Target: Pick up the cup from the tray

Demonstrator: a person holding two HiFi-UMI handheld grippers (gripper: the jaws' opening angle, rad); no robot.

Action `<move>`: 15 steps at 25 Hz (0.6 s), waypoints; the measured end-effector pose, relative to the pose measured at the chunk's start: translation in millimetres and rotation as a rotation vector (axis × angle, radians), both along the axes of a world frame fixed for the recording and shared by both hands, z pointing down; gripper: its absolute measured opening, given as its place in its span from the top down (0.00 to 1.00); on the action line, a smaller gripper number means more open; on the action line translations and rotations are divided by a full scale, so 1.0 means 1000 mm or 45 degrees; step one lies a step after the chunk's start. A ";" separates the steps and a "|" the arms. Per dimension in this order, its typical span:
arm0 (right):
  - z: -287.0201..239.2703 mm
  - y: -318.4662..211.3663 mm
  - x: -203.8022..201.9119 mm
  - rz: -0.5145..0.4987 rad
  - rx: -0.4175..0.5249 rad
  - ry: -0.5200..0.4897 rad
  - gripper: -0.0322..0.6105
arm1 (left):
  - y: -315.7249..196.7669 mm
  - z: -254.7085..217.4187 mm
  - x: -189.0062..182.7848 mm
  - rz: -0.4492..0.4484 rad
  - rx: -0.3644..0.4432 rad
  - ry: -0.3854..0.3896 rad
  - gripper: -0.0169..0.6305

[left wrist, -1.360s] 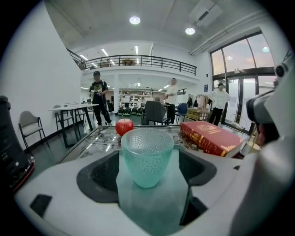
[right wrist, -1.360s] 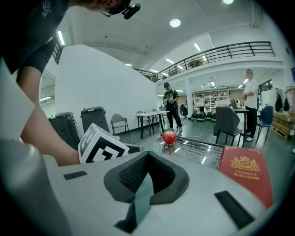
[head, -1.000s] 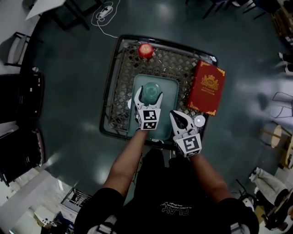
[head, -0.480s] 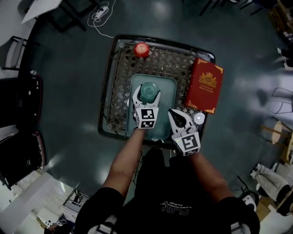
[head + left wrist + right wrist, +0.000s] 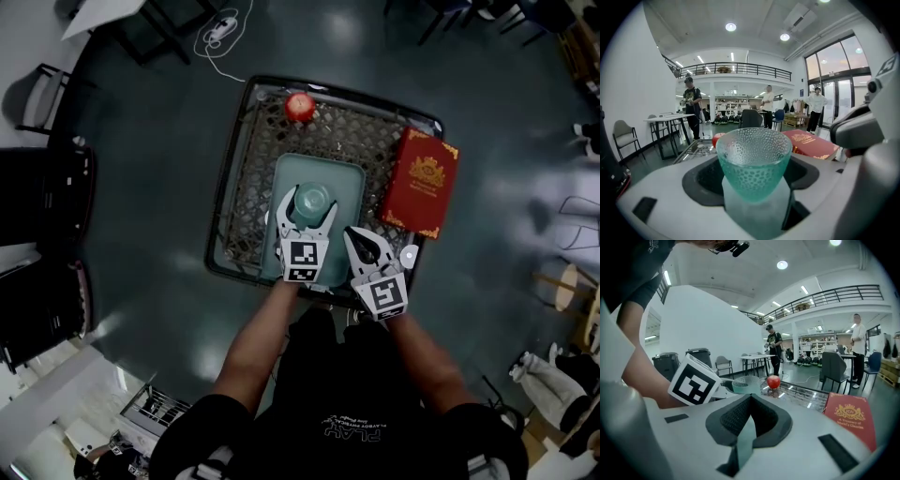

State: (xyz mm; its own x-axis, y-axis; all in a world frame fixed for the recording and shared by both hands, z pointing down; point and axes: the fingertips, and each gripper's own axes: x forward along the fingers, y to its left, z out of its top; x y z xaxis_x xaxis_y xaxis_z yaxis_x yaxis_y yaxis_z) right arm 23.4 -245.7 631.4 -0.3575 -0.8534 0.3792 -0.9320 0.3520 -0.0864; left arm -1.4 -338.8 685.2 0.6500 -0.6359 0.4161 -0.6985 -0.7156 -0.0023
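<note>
A teal dimpled glass cup (image 5: 313, 199) sits between the jaws of my left gripper (image 5: 310, 201), which is shut on its lower part. The cup is held upright above the near half of the teal tray (image 5: 345, 180). The left gripper view shows the cup (image 5: 753, 161) filling the middle, with its base down between the jaws of the left gripper (image 5: 754, 197). My right gripper (image 5: 361, 238) hovers at the table's near edge, right of the tray, shut and holding nothing. In the right gripper view the cup (image 5: 746, 384) shows beyond the right gripper (image 5: 749, 404).
The tray lies on a wire-mesh table (image 5: 246, 178). A red apple (image 5: 299, 105) rests at the far edge and a red book (image 5: 422, 183) lies at the right. A small white disc (image 5: 409, 253) is near the right gripper. Dark chairs (image 5: 47, 197) stand on the floor at the left.
The left gripper has drawn back toward me with the cup in it, and the cup looks larger and nearer in the head view. The right gripper has barely moved.
</note>
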 end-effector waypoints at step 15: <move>-0.042 0.023 0.007 -0.102 0.113 -0.038 0.94 | 0.076 -0.071 -0.042 -0.196 0.052 0.000 0.39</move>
State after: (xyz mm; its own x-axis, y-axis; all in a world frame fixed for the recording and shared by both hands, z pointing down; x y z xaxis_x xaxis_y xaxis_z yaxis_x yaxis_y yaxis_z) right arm 30.5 -222.4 589.2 -0.4359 -0.8513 0.2921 -0.8980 0.4329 -0.0788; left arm -43.4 -262.8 614.5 0.5439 -0.7443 0.3876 -0.7998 -0.5995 -0.0290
